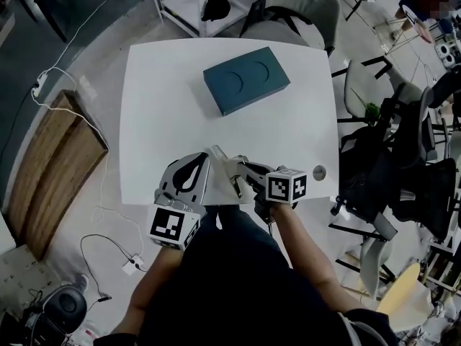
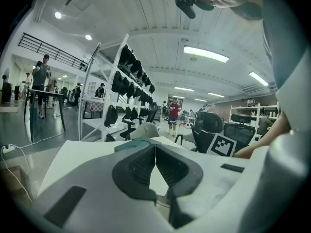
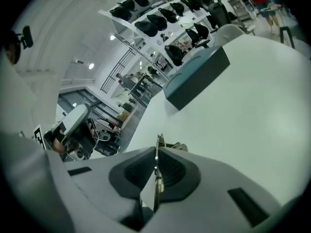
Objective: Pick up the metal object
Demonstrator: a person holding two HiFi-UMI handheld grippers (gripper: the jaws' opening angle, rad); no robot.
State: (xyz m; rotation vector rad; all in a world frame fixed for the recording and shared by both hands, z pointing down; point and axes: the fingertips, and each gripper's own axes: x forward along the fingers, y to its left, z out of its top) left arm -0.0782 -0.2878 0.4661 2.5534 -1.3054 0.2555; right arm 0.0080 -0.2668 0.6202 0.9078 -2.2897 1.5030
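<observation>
At table [image 1: 166, 121] near edge, right claw [image 3: 156, 150] pinching metal object [image 3: 158, 141], left claw [image 2: 155, 147] pressed together — teal box [image 1: 245, 79] beyond.

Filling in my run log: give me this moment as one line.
right hand-held gripper: shut on metal piece | left hand-held gripper: shut, empty | box: on table

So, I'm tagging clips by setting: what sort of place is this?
Probably a big open lab or workshop hall: tall white shelving racks hung with dark gear, long ceiling strip lights, black office chairs beside the square white table.
</observation>
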